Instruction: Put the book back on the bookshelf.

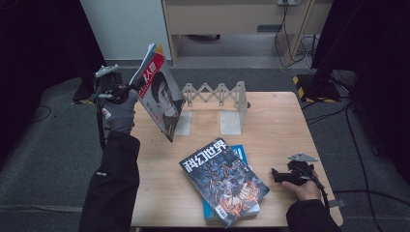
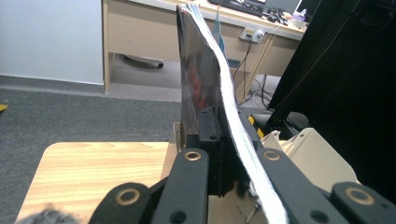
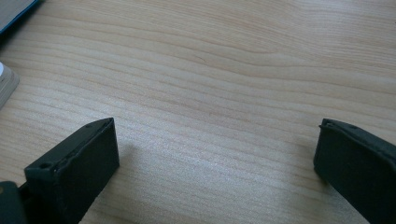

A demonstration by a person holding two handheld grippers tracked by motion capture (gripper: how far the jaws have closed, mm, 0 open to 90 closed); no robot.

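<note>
My left gripper (image 1: 137,86) is shut on a magazine (image 1: 159,94) with a portrait cover, held upright and tilted above the table's back left corner. In the left gripper view the magazine (image 2: 205,88) stands edge-on between the black jaws, its white page edges bending to the right, and my left gripper (image 2: 224,144) pinches its lower part. My right gripper (image 1: 276,174) rests on the table near the front right edge, held by a hand. In the right gripper view my right gripper (image 3: 215,154) is open with bare wood between its fingers.
A white expanding book rack (image 1: 217,104) stands at the back middle of the wooden table (image 1: 280,125). A dark science-fiction magazine (image 1: 223,179) lies on a blue book (image 1: 239,151) at the front middle. A desk and cables are beyond the table.
</note>
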